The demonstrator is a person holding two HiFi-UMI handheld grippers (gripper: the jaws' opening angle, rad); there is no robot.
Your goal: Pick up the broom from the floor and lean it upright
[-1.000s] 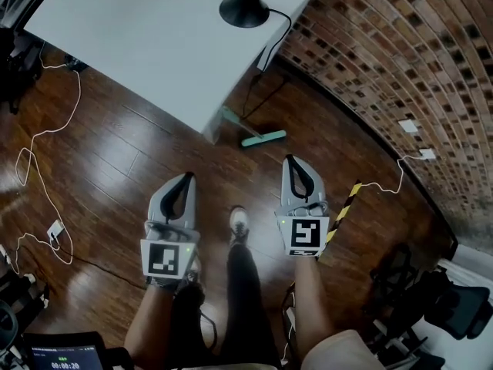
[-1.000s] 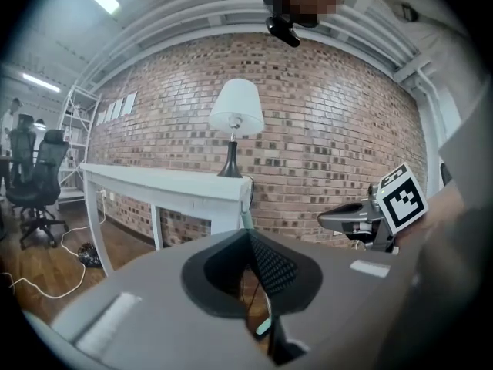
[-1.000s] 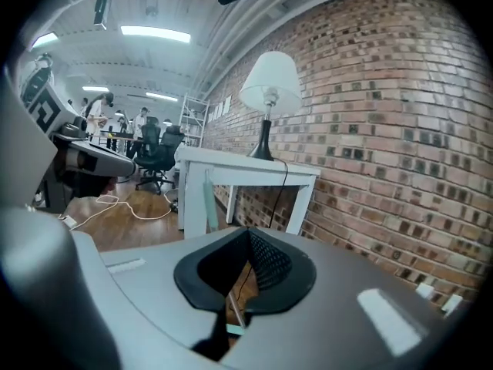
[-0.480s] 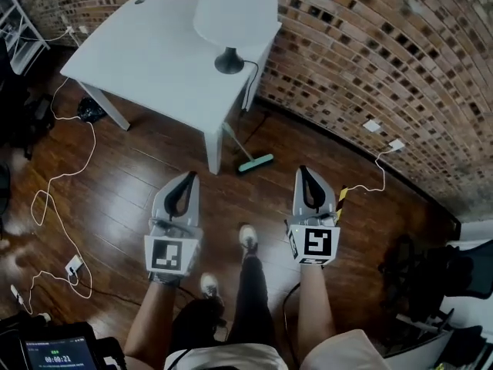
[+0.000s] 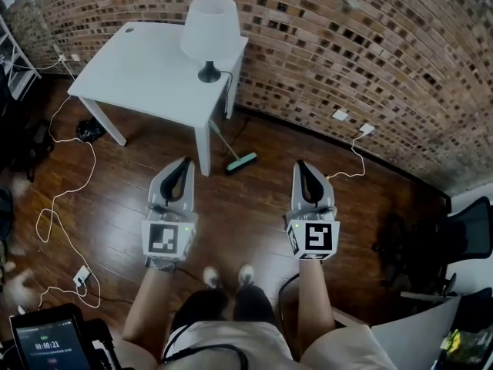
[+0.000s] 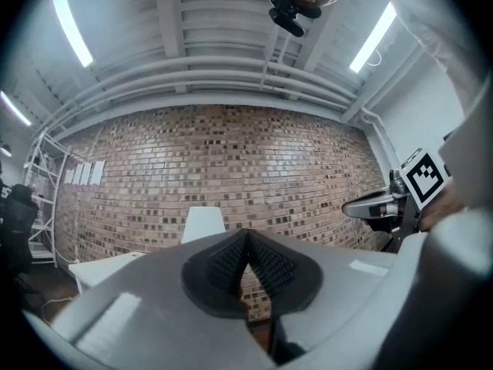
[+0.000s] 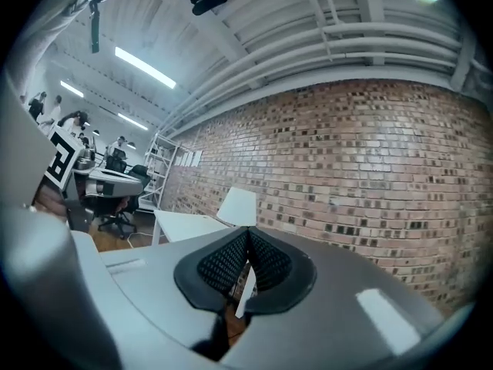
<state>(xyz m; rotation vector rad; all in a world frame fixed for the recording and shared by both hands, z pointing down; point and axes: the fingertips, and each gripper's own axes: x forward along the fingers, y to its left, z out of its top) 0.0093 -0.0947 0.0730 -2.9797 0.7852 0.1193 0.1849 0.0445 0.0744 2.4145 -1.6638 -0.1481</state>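
While I hold both arms out level in front of me, my left hand-held gripper [image 5: 185, 164] and right hand-held gripper [image 5: 301, 166] are both clenched, ribbed pads [image 6: 223, 262] pressed tip to tip and empty. The broom [image 5: 240, 163] lies well ahead of them, between the two, its teal head on the wood floor [image 5: 254, 222] just beside the front leg of the white counter [image 5: 146, 75]. Its handle slants up toward the counter, though I cannot tell whether it touches. A lamp [image 5: 209, 29] stands on the counter's corner by the brick wall [image 5: 370, 45].
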